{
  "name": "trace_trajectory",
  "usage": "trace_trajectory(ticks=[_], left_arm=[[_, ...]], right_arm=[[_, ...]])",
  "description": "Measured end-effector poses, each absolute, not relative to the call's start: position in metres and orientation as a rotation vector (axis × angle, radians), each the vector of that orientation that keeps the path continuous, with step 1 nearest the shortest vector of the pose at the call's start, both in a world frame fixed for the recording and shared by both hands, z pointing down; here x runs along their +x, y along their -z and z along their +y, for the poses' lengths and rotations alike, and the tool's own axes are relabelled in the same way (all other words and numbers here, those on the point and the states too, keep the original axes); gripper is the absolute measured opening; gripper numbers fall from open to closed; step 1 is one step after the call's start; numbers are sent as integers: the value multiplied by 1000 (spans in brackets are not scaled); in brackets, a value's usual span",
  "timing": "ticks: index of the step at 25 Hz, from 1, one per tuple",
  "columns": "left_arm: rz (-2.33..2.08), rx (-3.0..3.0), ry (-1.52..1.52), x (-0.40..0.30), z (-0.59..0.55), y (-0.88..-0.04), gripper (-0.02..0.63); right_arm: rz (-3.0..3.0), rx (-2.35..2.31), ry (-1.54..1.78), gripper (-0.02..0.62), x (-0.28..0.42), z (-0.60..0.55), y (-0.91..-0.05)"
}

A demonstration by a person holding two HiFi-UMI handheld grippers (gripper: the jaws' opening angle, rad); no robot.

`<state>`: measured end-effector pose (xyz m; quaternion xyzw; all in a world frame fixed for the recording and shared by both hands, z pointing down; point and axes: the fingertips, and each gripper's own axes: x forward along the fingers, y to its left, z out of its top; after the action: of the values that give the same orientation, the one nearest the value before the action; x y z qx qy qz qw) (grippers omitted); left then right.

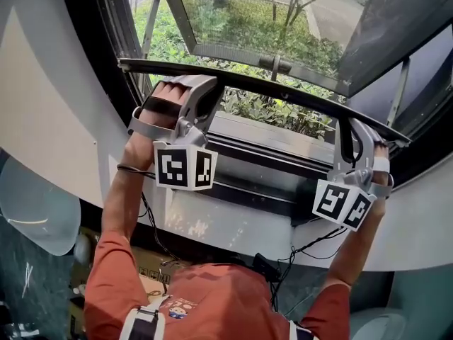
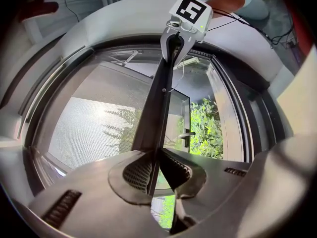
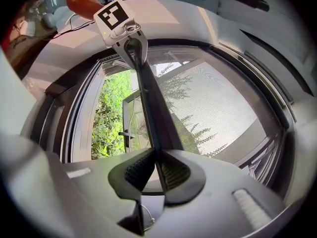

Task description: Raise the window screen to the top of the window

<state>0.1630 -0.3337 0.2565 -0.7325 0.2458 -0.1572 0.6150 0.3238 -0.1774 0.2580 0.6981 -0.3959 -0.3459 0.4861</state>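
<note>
Head view shows the left gripper and the right gripper each clamped on the window screen's dark bottom bar, which spans the opening above the sill. To lift well, I judge both ends should rise together, bar level, so it doesn't jam. No container is visible.

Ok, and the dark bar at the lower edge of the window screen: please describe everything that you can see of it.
The bar is a long, thin, dark rail with a smooth matt face; it looks like metal or plastic. It lies across the window opening, roughly level, with plants showing in the gap between it and the sill. Fine grey mesh joins it along one edge. The left gripper and the right gripper each hold it near one end, jaws shut on it.
</note>
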Motion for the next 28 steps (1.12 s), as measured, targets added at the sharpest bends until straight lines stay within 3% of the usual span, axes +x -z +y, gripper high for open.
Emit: trace_trajectory(ticks=[28], left_arm=[[700,-1587,215,165,-340,-173,63]], right_arm=[[-796,1714,1074,66,325,-185,-172]])
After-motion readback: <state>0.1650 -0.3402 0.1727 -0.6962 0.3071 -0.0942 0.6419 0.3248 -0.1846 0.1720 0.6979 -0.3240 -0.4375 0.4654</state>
